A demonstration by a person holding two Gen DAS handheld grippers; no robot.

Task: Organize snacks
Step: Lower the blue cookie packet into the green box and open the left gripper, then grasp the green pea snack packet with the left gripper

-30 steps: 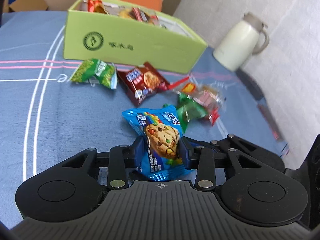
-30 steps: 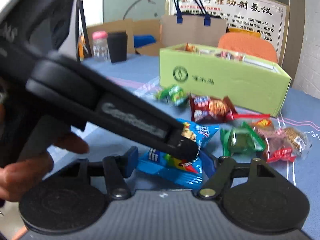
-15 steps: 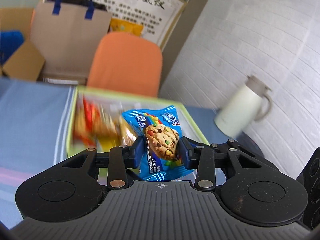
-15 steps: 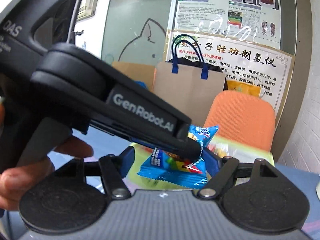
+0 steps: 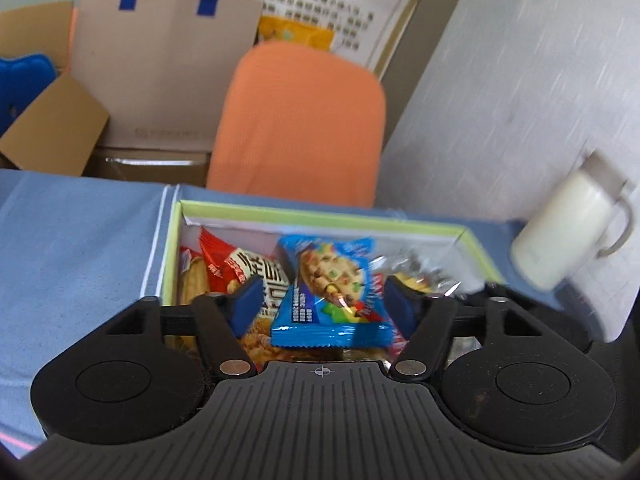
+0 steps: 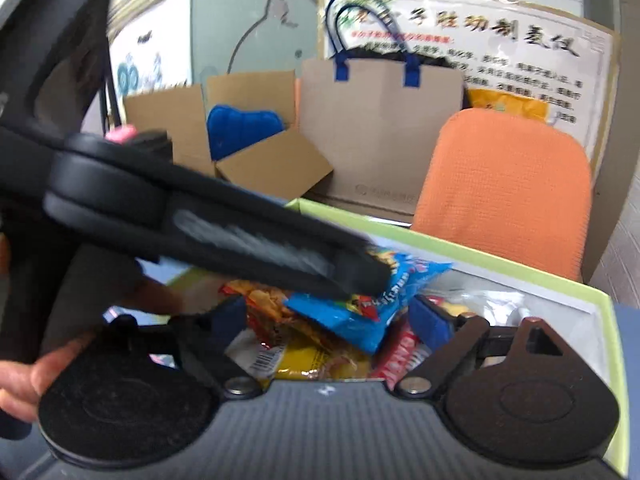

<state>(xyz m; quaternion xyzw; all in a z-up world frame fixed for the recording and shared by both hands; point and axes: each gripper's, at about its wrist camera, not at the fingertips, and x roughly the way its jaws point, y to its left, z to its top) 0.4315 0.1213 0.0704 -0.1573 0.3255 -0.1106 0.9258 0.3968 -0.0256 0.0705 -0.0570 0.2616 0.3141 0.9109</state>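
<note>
A blue cookie packet (image 5: 330,288) sits loose between the blue pads of my left gripper (image 5: 323,302). The jaws are opening and neither pad presses on it. It is over the snacks heaped in the green box (image 5: 320,216). In the right wrist view the same packet (image 6: 360,312) tilts above the yellow and red wrappers inside the box (image 6: 480,256). My right gripper (image 6: 329,317) is opening too, with its pads wide of the packet. The left gripper's finger (image 6: 352,276) crosses from the left and hides the packet's upper edge.
A red packet (image 5: 224,264) and several other snacks fill the box. A white jug (image 5: 568,236) stands right of it on the blue cloth. Behind the table are an orange chair (image 5: 300,120), a paper bag (image 5: 160,64) and cardboard boxes (image 6: 256,160). A person's hand (image 6: 24,376) is at lower left.
Both grippers travelled from over the loose snacks on the cloth to above the green box. The left jaws spread and let go of the blue packet; the right jaws widened as well.
</note>
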